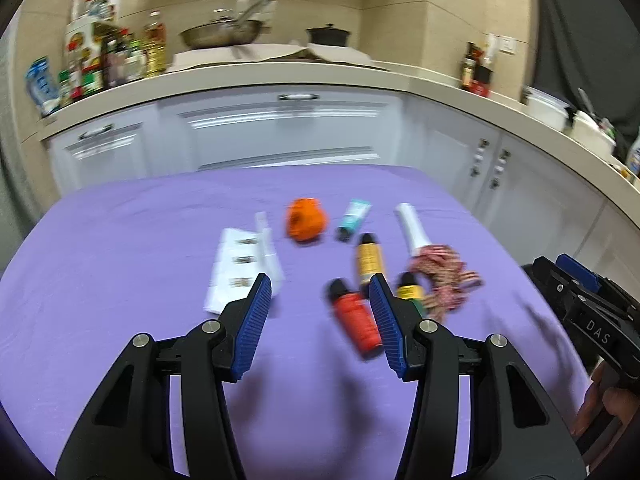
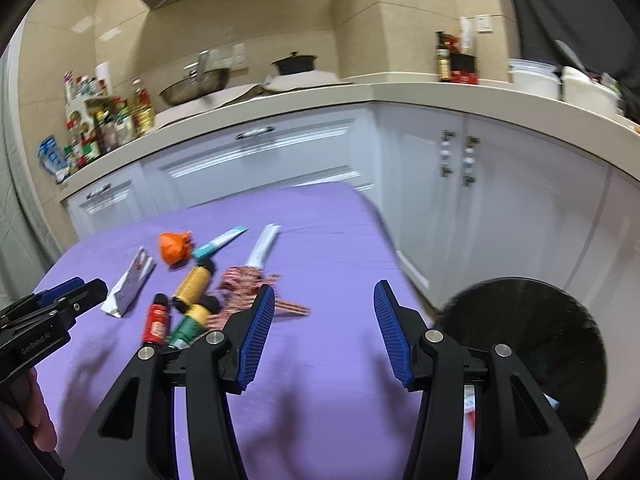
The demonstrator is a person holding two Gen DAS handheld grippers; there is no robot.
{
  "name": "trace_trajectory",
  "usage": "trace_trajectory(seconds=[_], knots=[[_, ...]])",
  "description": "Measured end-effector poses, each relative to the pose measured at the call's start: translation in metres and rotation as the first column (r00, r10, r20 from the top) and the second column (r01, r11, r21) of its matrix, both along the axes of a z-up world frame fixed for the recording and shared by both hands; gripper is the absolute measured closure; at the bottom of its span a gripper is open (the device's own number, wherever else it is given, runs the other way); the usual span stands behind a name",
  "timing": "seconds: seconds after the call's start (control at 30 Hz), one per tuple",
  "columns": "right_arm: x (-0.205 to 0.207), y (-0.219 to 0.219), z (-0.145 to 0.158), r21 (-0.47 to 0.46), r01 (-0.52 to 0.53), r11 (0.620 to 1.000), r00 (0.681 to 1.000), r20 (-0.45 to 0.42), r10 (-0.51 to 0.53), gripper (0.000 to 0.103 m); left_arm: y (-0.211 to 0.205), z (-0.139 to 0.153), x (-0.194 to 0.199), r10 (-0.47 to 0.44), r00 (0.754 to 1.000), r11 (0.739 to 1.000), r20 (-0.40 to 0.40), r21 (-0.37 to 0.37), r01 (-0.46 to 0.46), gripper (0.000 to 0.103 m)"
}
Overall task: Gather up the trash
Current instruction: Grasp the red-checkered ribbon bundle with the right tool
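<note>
On the purple tablecloth (image 1: 120, 248) lies a cluster of trash: a white wrapper (image 1: 236, 268), an orange crumpled bag (image 1: 306, 222), a teal tube (image 1: 354, 218), a white tube (image 1: 412, 228), a red-and-white crumpled wrapper (image 1: 444, 276), and small bottles in yellow (image 1: 370, 258), red (image 1: 354, 316) and green (image 1: 410, 290). My left gripper (image 1: 320, 288) is open and empty, just short of the bottles. My right gripper (image 2: 324, 296) is open and empty, right of the cluster. A black trash bin (image 2: 532, 344) stands below the table's right edge.
White kitchen cabinets (image 1: 288, 132) and a counter with bottles (image 1: 112, 60), a pan (image 1: 224, 34) and a pot (image 1: 328, 36) run behind the table. The right gripper shows at the right edge of the left wrist view (image 1: 588, 304). White containers (image 2: 560, 80) sit on the counter's right part.
</note>
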State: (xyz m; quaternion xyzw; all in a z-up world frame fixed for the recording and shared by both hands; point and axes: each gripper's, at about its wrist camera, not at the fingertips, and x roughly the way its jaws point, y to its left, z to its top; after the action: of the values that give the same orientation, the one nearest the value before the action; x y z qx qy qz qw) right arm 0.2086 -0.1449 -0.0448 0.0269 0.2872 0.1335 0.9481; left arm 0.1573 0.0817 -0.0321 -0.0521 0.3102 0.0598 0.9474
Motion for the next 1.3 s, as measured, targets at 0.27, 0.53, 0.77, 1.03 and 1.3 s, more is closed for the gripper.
trace_trajectory(seconds=[0.27,0.53,0.77,1.03,1.3], knots=[[0.019,0.040,-0.012,-0.031,-0.047,0.998,0.997,-0.057,0.046,0.049,0.048,-0.008,-0.010,0.097,0.995,0.995,-0.018,-0.023,-0.097,0.049],[0.037,0.056,-0.021,-0.067,-0.043,0.997,0.992,-0.124,0.035,0.048,0.084,-0.013,-0.012,0.153,0.988,0.987,-0.032,-0.054,-0.154,0.049],[0.051,0.066,-0.027,-0.098,-0.054,0.994,0.983,-0.182,0.036,0.048,0.089,-0.019,-0.009,0.148,0.988,0.985,-0.048,-0.085,-0.152,0.048],[0.056,0.066,-0.035,-0.068,-0.099,0.993,0.964,-0.252,0.079,0.074,0.078,-0.022,-0.003,0.107,0.993,0.987,-0.059,-0.113,-0.113,0.048],[0.044,0.051,-0.027,-0.075,-0.079,0.994,0.978,-0.200,0.062,0.077,0.050,-0.026,0.006,0.048,0.996,0.990,-0.080,-0.129,-0.058,0.047]])
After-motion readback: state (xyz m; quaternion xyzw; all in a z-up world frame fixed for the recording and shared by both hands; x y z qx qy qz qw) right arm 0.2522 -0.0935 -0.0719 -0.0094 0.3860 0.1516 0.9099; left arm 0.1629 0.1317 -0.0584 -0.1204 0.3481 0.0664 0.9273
